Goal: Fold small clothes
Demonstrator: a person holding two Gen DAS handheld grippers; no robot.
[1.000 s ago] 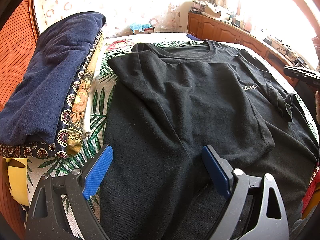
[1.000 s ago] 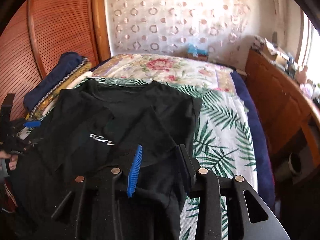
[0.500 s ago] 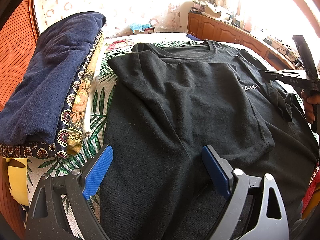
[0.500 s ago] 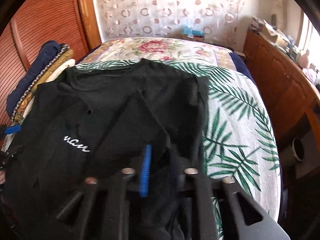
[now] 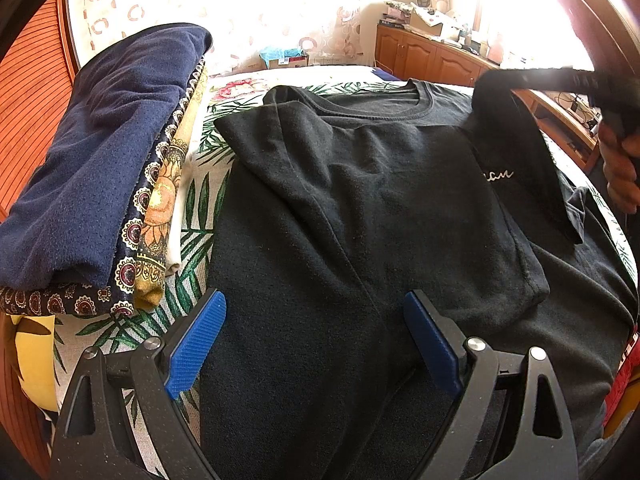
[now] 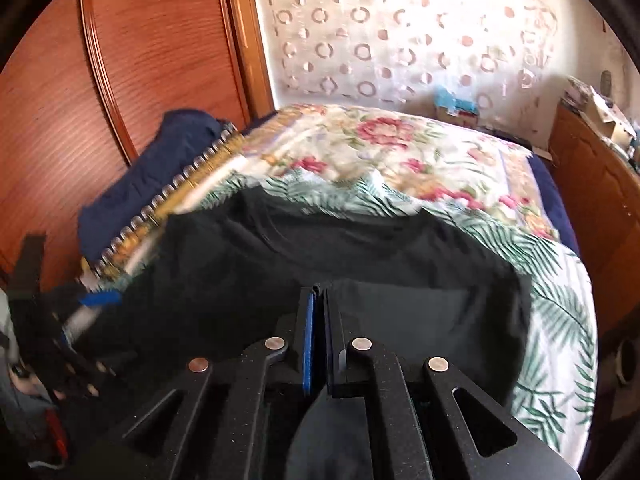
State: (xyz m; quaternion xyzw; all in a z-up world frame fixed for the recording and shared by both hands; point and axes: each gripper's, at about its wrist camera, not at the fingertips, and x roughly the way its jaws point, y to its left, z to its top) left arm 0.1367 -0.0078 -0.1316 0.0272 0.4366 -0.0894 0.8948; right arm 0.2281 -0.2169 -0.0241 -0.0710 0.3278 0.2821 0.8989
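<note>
My left gripper (image 5: 316,340) hangs low over the black T-shirt (image 5: 380,208), its blue fingers (image 5: 196,338) spread wide apart with the shirt's lower body between them, gripping nothing. The shirt lies flat on the bed (image 6: 400,152), its left sleeve already folded inward. My right gripper (image 6: 319,336) has its fingers clenched on the shirt's right side, lifting that edge off the palm-print bedspread (image 6: 560,312). A stack of folded cloths (image 5: 100,160) sits close along the shirt's left edge; bare bedspread lies open beyond the collar and to the right.
</note>
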